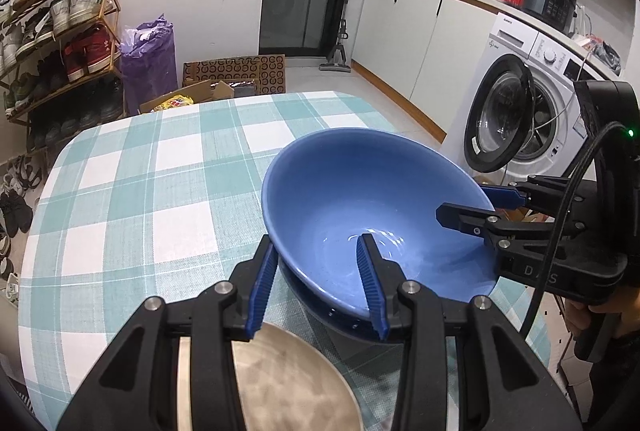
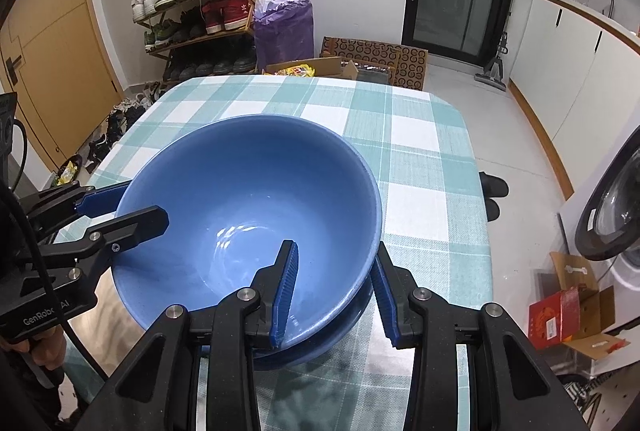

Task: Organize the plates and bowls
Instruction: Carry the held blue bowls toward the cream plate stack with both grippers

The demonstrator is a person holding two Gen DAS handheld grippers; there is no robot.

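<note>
A large blue bowl (image 1: 360,199) sits nested on a second blue bowl (image 1: 340,323) on the checked tablecloth; it also shows in the right wrist view (image 2: 248,191), with the lower bowl (image 2: 320,343) under it. My left gripper (image 1: 320,287) is open, its fingers straddling the bowl's near left rim, one inside and one outside. My right gripper (image 2: 334,295) is open and straddles the rim on the other side; it shows in the left wrist view (image 1: 480,205). The left gripper shows at the left of the right wrist view (image 2: 132,207). A beige plate (image 1: 288,383) lies under my left gripper.
The table (image 1: 140,191) has a teal and white checked cloth. A shoe rack (image 2: 196,3), a purple bag (image 2: 284,23) and cardboard boxes (image 2: 376,59) stand beyond it. A washing machine (image 1: 520,111) with its door open and a red box (image 2: 560,315) are to the right.
</note>
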